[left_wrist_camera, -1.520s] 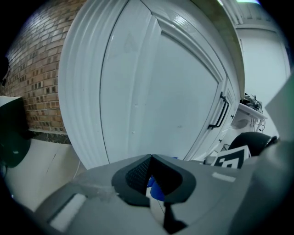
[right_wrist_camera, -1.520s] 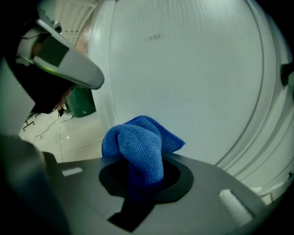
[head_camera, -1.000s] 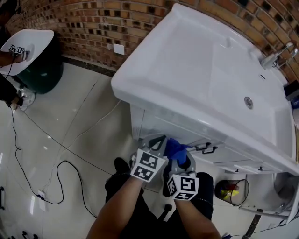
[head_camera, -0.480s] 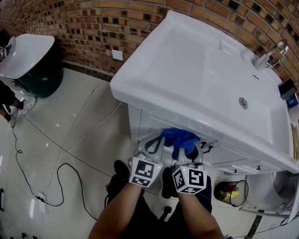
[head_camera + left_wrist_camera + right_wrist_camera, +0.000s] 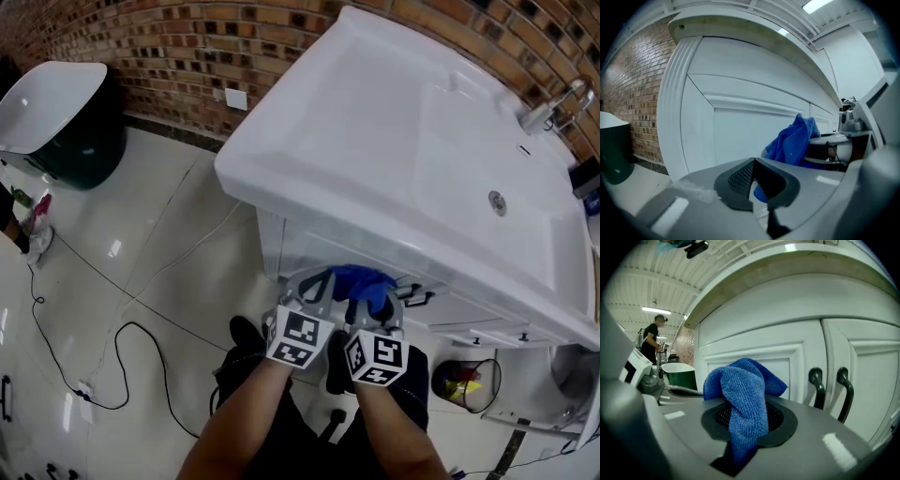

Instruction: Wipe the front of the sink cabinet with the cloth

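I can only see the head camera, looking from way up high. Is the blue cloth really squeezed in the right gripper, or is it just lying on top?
Observer: It's squeezed. In the right gripper view, the right gripper has its jaws shut on the blue cloth, which bunches up above them.
Operator: Has the other gripper got some cloth too?
Observer: No. In the left gripper view, the left gripper has its jaws together with nothing between them.
Operator: Which bit of the cupboard is the cloth at?
Observer: In the right gripper view, it is in front of the panelled cabinet door, left of two dark handles. I cannot tell whether it touches the door.
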### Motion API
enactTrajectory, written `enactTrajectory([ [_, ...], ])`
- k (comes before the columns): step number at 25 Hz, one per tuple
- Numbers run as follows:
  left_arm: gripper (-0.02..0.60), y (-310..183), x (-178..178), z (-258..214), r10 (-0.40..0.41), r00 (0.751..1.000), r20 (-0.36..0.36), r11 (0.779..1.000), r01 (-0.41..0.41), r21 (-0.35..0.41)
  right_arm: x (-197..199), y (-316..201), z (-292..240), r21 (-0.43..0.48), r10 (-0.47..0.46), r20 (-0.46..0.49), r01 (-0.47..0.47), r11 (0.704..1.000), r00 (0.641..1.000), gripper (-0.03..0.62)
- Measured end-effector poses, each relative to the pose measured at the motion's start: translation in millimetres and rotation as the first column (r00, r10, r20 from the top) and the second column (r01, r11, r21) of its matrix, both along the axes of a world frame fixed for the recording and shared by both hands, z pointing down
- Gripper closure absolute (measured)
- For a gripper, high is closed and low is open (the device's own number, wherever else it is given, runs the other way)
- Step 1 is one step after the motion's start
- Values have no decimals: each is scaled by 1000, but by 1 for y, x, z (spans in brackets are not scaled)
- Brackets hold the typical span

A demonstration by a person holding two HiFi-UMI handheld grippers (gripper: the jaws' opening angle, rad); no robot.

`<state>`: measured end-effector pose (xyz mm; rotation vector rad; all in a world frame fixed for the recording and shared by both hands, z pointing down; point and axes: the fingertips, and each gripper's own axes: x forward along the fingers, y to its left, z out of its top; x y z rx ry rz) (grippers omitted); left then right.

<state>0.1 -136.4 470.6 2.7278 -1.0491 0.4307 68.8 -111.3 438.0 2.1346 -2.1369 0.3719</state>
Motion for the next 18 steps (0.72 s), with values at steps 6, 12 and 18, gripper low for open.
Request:
enactTrajectory([
  [6,577,1,-8,43,-16,997,74,994,24,-104,3,3,53,-119,-3,-31,-1,993,1000,516],
  [12,575,-11,-2,68,5,995,101,983,14,-186,1,3,107,-250,-34,-91,10,968,995,516],
  [18,575,-4,4,91,87,986,143,967,-49,-251,0,-1,155,-356,-36,-98,-1,934,995,516],
])
